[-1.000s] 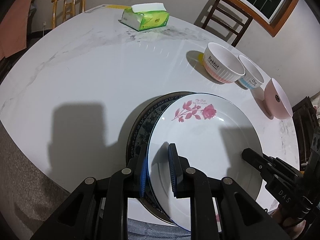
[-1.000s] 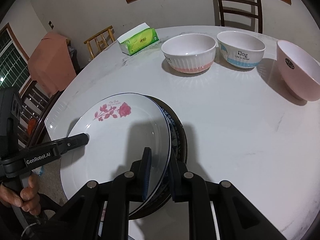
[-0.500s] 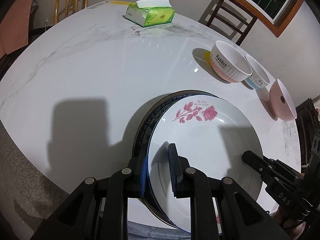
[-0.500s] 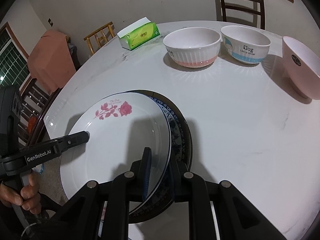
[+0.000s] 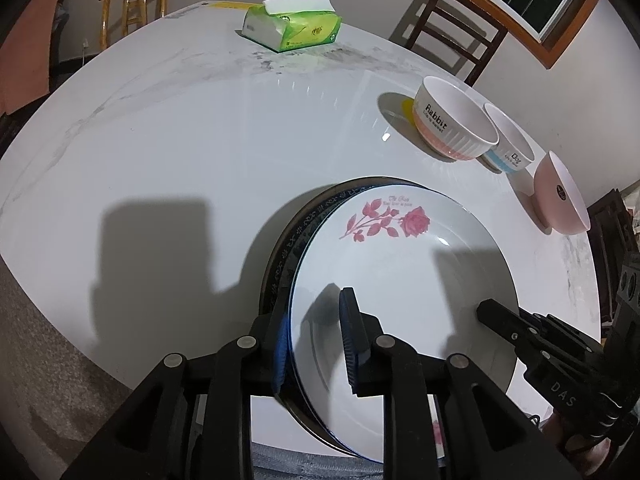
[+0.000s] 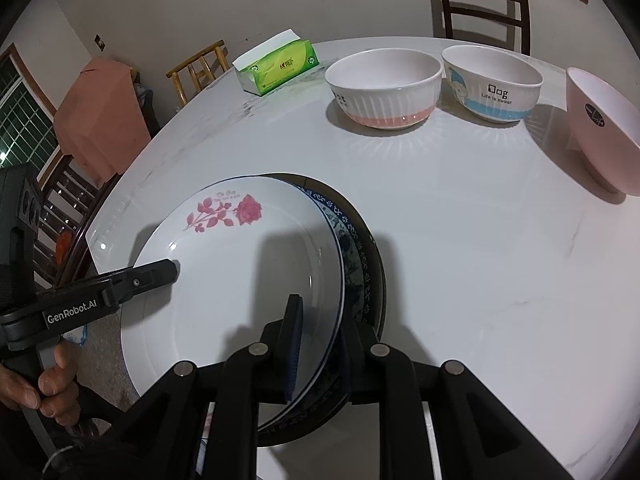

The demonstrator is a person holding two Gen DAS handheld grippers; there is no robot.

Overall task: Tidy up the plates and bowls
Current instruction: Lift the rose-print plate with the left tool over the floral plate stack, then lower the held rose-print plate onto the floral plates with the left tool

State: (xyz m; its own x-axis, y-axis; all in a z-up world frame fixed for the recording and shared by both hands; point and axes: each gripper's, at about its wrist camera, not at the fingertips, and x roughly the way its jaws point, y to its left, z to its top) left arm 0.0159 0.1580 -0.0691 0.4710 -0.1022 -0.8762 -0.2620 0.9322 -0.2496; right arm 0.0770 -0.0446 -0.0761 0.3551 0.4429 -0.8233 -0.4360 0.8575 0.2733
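At table [image 5: 200, 140] edge | left hand-held gripper [image 5: 316, 320] opening, plate stack [image 5: 400, 272] between jaws | right hand-held gripper [image 6: 320, 320] clamps it

Right tool [image 6: 316, 344] astride the rim of the rose plate [image 6: 224, 280], atop the dark plates [image 6: 362, 264].

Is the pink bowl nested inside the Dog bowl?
No: the pink bowl stands on the table by itself, apart from the Dog bowl.
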